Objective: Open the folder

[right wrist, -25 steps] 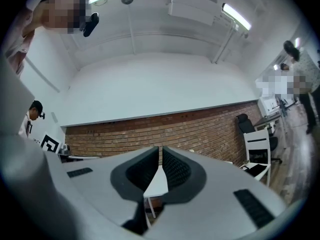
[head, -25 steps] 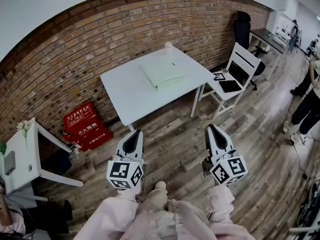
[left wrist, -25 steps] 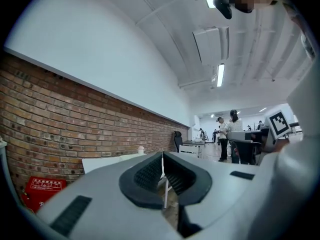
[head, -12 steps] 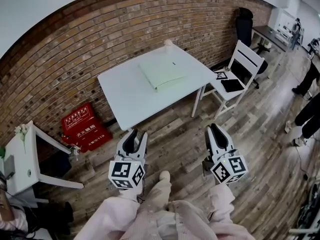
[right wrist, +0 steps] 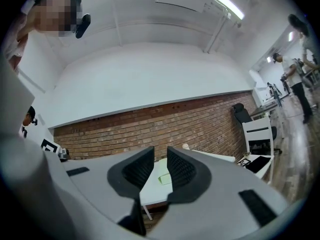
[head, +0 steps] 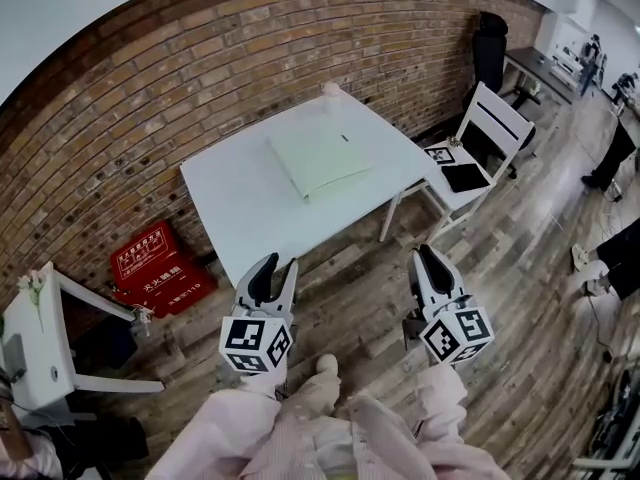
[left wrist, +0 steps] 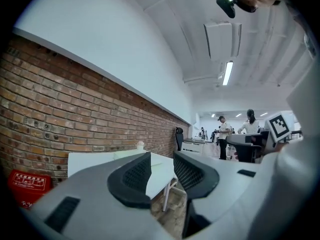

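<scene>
My left claw (head: 277,264) has just opened, nothing between its jaws. My right claw (head: 428,253) shows a slim gap, also empty. The folder (head: 318,158) lies closed toward the worktop's (head: 240,208) far corner, well apart from the 2 claws. I reckon we're only approaching.

The folder (head: 318,161) looks like matt, pale-green card. It lies on the desk (head: 240,208), whose white top is smooth with a faint sheen. Behind the desk the wall (head: 150,88) is rough red brick, and under the desk the floor (head: 350,298) is worn wood planking. The left gripper (head: 272,266) and right gripper (head: 428,255) are matt grey plastic. Their jaws are faced with black, finely textured pads (left wrist: 132,176).
</scene>
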Motion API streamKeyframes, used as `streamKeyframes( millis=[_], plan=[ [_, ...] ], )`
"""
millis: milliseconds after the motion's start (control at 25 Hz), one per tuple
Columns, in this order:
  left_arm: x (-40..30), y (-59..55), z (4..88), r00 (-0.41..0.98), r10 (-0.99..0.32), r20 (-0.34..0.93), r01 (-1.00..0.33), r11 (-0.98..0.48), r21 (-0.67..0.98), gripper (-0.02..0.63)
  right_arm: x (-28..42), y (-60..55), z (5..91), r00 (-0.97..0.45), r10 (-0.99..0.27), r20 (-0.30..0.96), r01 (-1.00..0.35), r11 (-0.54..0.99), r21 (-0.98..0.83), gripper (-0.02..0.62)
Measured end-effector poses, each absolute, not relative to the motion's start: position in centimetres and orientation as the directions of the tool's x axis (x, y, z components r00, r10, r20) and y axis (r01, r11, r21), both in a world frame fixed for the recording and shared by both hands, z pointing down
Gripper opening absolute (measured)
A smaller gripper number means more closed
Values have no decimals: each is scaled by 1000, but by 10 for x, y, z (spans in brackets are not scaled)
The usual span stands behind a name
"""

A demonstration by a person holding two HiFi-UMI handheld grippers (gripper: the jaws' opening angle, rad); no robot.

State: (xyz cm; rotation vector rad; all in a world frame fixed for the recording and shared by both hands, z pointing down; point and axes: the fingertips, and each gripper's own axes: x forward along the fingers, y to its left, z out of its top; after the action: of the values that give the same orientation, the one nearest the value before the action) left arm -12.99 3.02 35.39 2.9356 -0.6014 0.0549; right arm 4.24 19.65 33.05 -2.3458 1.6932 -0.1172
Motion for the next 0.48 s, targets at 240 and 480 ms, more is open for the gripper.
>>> streamKeyframes(
  millis=[240,480],
  plan=[
    [-96,-10,358,923,-379,67,-385,-911,150,130,76,158,333,338,-939,-65,-913,-310,-266,63],
    [-66,-46,360,930,-362,57,-367,-918,150,130,105,128,338,356,-932,-69,-902,-324,-285,63]
  ],
)
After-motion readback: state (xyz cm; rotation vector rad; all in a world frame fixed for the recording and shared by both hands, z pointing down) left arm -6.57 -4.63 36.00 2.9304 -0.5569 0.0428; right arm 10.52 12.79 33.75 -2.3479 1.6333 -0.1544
